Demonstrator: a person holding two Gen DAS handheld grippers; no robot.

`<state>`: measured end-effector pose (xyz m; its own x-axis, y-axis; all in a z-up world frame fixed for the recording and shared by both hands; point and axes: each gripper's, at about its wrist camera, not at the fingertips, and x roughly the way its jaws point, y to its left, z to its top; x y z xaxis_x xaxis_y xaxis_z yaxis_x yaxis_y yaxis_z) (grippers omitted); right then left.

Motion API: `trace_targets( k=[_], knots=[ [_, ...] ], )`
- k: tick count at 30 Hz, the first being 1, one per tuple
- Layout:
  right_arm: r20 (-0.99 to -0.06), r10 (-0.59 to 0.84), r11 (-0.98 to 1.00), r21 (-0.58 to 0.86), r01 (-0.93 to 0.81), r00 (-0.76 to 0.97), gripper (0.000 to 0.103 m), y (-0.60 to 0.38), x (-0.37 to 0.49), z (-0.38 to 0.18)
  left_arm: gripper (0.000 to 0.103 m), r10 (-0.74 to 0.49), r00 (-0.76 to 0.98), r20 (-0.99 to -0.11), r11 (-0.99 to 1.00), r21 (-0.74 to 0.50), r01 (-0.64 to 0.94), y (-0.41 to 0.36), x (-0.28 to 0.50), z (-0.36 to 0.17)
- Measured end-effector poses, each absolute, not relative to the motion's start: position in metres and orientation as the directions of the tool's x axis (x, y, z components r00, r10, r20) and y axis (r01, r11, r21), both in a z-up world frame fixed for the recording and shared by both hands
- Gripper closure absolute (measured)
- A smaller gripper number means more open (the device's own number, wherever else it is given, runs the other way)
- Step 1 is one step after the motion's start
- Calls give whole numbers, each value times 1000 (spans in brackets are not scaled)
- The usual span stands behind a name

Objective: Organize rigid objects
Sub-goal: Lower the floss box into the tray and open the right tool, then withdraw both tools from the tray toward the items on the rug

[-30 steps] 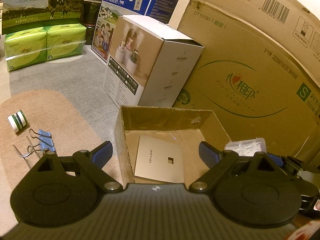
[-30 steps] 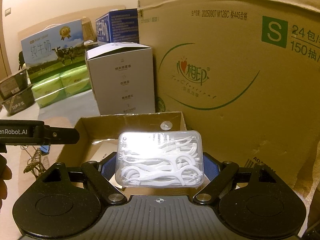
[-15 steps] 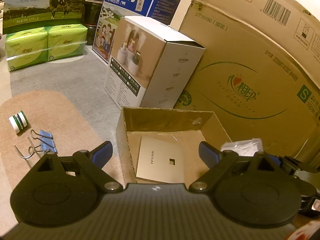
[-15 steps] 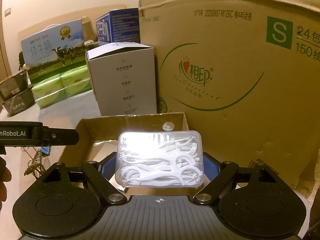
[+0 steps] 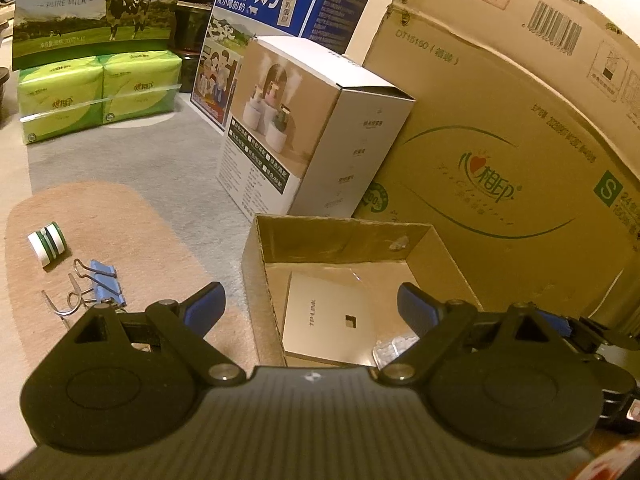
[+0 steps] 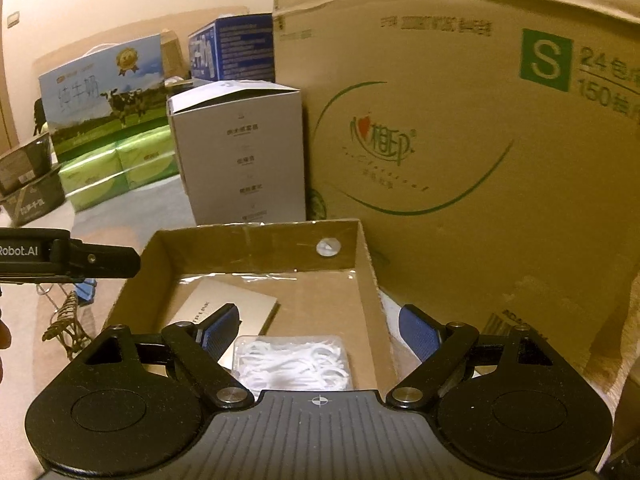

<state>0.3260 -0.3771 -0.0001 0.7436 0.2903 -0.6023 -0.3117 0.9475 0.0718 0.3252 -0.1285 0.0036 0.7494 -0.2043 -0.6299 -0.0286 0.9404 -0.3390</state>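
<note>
Two grippers hang over the near edge of an open cardboard box (image 6: 362,276), both with fingers spread wide and gripping nothing. The right gripper (image 6: 318,328) sits above the box's near right part; directly below it, on the box floor, lies a clear case of floss picks (image 6: 292,364), free of both blue pads. In the left wrist view only a corner of that case (image 5: 386,350) shows, beside the right finger. The left gripper (image 5: 311,304) straddles the box's left wall, its left finger over a tan mat (image 5: 120,232) and its right finger over the box interior.

A flat beige TP-LINK panel (image 5: 328,320) lies on the box floor, to the left of the floss case and touching or slightly under its edge; which of the two cannot be told. A round white sticker (image 6: 328,247) marks the far inner wall.

On the mat, left of the box, lie blue binder clips (image 5: 105,282) and, further off, a green-and-white roll (image 5: 46,243).

Behind the box stand a white humidifier carton (image 5: 316,132) and a large brown tissue carton (image 5: 500,152). Farthest off are green tissue packs (image 5: 100,94) and two milk cartons: a blue one (image 5: 280,4) and a cow-printed one (image 5: 96,4).
</note>
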Motion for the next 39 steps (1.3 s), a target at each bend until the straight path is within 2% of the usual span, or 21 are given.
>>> trace_targets(
  k=[21, 39],
  knots=[
    [-613, 276, 960, 131, -249, 740, 16, -357, 247, 36, 11, -202, 765, -611, 942, -335, -19, -99, 247, 31],
    [-606, 309, 951, 181, -251, 733, 16, -306, 163, 61, 11, -163, 794, -585, 972, -235, 27, -51, 145, 51]
  ],
)
